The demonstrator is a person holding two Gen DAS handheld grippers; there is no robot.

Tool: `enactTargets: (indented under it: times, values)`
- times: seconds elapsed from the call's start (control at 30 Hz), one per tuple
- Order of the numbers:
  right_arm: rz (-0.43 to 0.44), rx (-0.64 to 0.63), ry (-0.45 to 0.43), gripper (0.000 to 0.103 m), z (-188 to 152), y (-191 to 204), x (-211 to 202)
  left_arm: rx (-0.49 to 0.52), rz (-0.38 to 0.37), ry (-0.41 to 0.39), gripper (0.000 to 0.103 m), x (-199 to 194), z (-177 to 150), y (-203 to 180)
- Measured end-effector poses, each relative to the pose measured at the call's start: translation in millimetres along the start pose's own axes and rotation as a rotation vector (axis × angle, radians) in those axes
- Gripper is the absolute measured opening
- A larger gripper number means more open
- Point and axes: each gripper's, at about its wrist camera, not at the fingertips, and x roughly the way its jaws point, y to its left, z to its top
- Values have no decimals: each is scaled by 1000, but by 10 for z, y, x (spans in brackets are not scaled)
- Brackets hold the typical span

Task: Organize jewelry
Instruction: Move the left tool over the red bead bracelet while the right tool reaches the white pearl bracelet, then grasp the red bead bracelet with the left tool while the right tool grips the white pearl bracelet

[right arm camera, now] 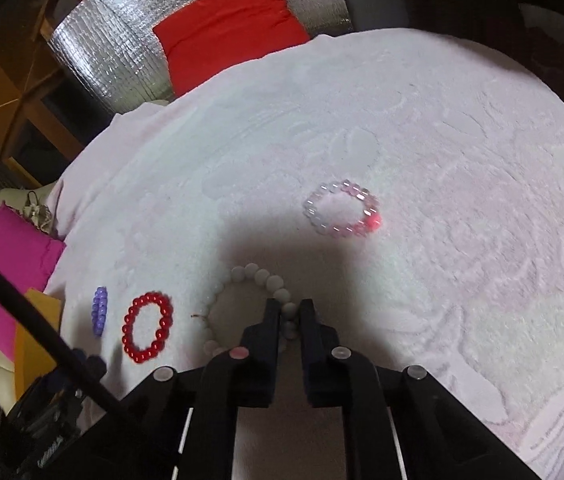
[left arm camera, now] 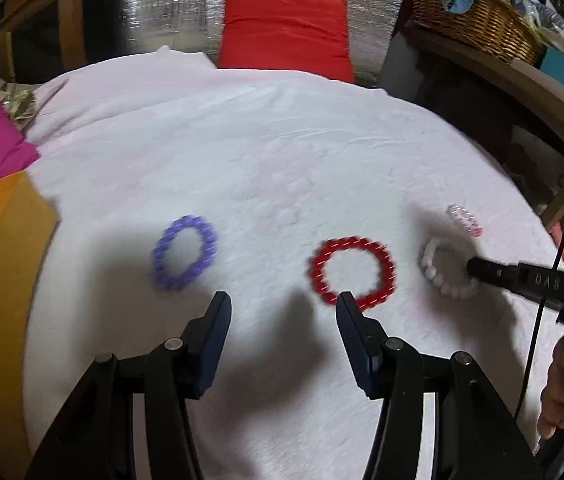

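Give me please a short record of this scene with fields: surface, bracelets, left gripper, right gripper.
surface: pale pink textured cloth
bracelets: purple bracelet, red bracelet, white bracelet, clear-pink bracelet, all apart
left gripper: open, empty, near the red bracelet
right gripper: shut on the white bracelet

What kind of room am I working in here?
Probably a lived-in home room, maybe a bedroom: a soft pale textured bedspread as the work surface, a wicker basket on a cluttered wooden shelf, and a red cushion behind.

Two close downward wrist views, shared bracelets [left arm camera: 351, 276]
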Motion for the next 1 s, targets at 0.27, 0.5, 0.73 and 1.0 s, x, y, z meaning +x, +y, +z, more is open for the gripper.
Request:
enactTargets:
  times: [0.27, 0.5, 0.73, 1.0]
  values:
    - [-13, 18, 16, 11, -85, -233, -160, -20, -55, 50, 57, 300, 64, -193]
    - [-11, 1, 17, 11, -116, -289, -181, -23, -58, 41, 22, 385, 99, -271]
    - [-5, 7, 20, 11, -108, -280, -187, -7, -69, 90, 9, 267, 11, -190]
    - [15, 50, 24, 28, -83, -260, -223, 18, -71, 147, 9, 32, -211, 20]
